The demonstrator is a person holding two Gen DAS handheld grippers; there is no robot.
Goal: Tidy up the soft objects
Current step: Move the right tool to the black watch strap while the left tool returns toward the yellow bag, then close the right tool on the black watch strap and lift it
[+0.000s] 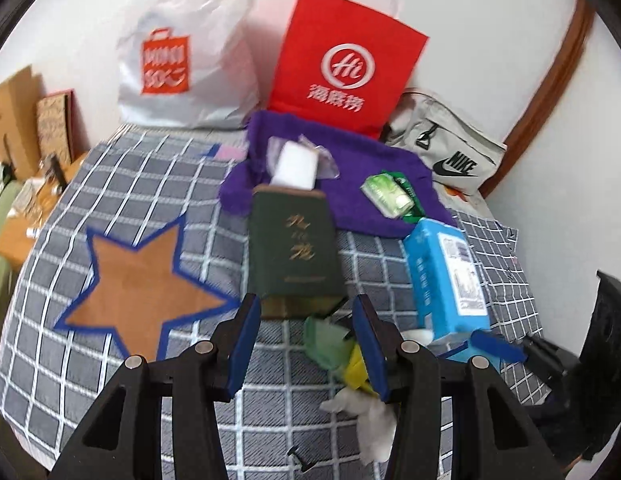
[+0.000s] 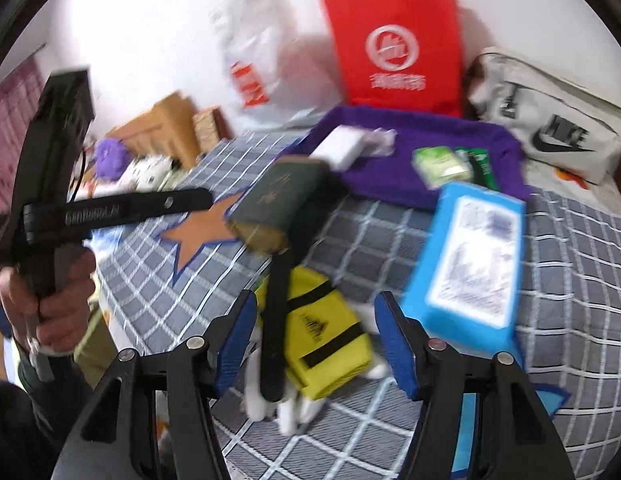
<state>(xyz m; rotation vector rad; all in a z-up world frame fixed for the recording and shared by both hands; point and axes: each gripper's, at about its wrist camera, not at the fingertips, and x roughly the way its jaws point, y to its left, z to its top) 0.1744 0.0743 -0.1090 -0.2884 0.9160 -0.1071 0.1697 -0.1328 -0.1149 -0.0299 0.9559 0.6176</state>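
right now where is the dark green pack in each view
Left wrist: dark green pack, centre, just beyond the fingertips.
Right wrist: dark green pack, left of centre, tilted, blurred.
Shared landmark: its far end meets the purple towel, below the red paper bag.

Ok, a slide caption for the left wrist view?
Open left gripper above a checked bedspread, dark green pack ahead.
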